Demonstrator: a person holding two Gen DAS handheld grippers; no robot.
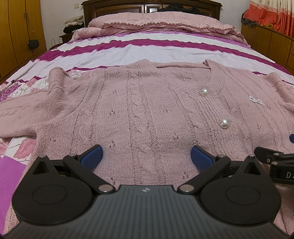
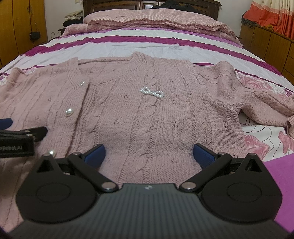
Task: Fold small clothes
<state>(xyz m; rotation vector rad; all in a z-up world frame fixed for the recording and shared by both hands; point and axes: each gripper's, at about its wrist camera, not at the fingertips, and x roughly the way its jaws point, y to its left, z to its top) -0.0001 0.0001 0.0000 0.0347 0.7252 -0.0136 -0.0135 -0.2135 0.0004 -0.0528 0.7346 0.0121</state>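
A pink knitted cardigan point(image 1: 139, 110) lies spread flat on the bed, front up, neckline away from me, with pearl buttons point(image 1: 224, 123) down its placket and a small pearl bow point(image 2: 151, 92) on the chest. Its sleeves reach out to both sides. My left gripper point(image 1: 146, 156) hovers open over the cardigan's left half near the hem, nothing between its blue pads. My right gripper point(image 2: 149, 153) stands open over the right half point(image 2: 147, 114), also holding nothing. Each gripper's edge shows in the other's view.
The bed point(image 1: 147, 47) carries a purple-and-white striped, floral sheet, with pink pillows point(image 1: 156, 22) and a dark headboard at the far end. Wooden wardrobes point(image 1: 16, 36) stand left, a wooden cabinet and orange curtain point(image 1: 272, 12) right.
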